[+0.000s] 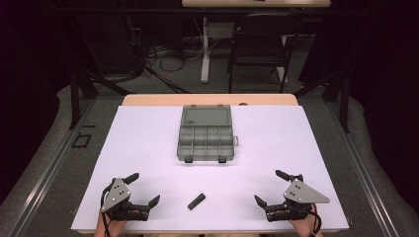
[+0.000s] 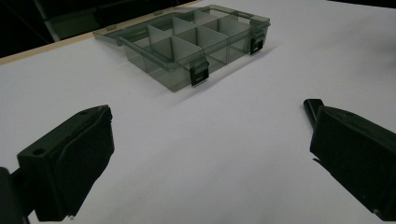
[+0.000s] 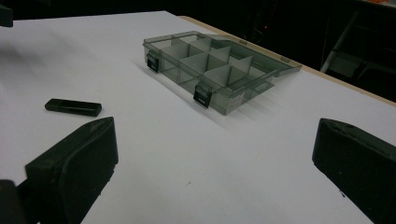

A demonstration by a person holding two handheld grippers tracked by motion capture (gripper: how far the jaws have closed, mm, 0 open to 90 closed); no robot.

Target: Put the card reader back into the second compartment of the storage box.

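A clear grey compartment box [image 1: 205, 158] lies open at the middle of the white table, lid folded back, its cells looking empty. The same box [image 2: 229, 51] stands ahead in the left gripper view, and as box [image 3: 180, 74] in the right gripper view. A small black stick [image 1: 196, 201] lies flat near the front edge, between the two grippers. My left gripper [image 1: 145, 188] rests open at the front left, nothing between its jaws [image 2: 210, 112]. The stick's end [image 2: 312, 108] peeks out by its right jaw. My right gripper [image 1: 268, 186] rests open at the front right [image 3: 215, 125]; the stick [image 3: 73, 107] lies to its left.
A white sheet [image 1: 148, 148] covers the table, with a wooden strip [image 1: 163, 99] showing along the far edge. Beyond the table stand a dark chair [image 1: 259, 44], a white table leg [image 1: 204, 49] and loose cables on the floor.
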